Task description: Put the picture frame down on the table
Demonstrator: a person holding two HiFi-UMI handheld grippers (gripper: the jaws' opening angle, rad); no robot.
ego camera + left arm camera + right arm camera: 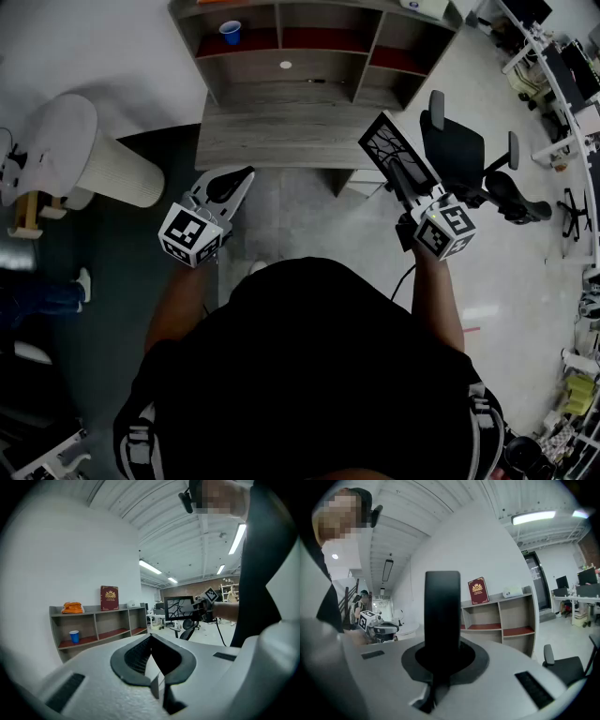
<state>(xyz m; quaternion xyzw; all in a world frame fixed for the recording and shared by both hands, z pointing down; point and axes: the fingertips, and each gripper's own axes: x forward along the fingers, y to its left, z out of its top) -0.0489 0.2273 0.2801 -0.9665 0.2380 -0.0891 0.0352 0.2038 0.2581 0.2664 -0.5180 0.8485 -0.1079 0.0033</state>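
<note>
From where I stand, the right gripper (pixel 405 187) has its jaws pinched tight on the picture frame (pixel 392 148). It grips the frame near one lower edge, so most of the frame sticks out ahead of the jaws and above them, tilted, with its branch-pattern face turned up. In the right gripper view the frame's dark edge (pixel 442 616) rises straight out from between the jaws, so the hold looks centred and firm.

The left gripper (pixel 242 178) is off to the side of the right one. Its jaws are pressed together with nothing between them.

The table (pixel 272 141) lies ahead of both grippers and lower down, its grey wood top bare on the near side. The shelf unit (pixel 281 56) with a blue cup (pixel 231 32) stands beyond it. An office chair (pixel 459 150) sits just beyond the right gripper, on its outer side.

The frame is in the air and not yet over the tabletop. To set it down well, I'd carry it forward and inward, away from the chair. I'd lower it until the far edge meets the wood first, then tip the rest down flat. The jaws should let go only once the table takes the weight. A grip this near one edge could let the frame swing, so a slow descent would suit it. The idle left gripper could steady the free end.
</note>
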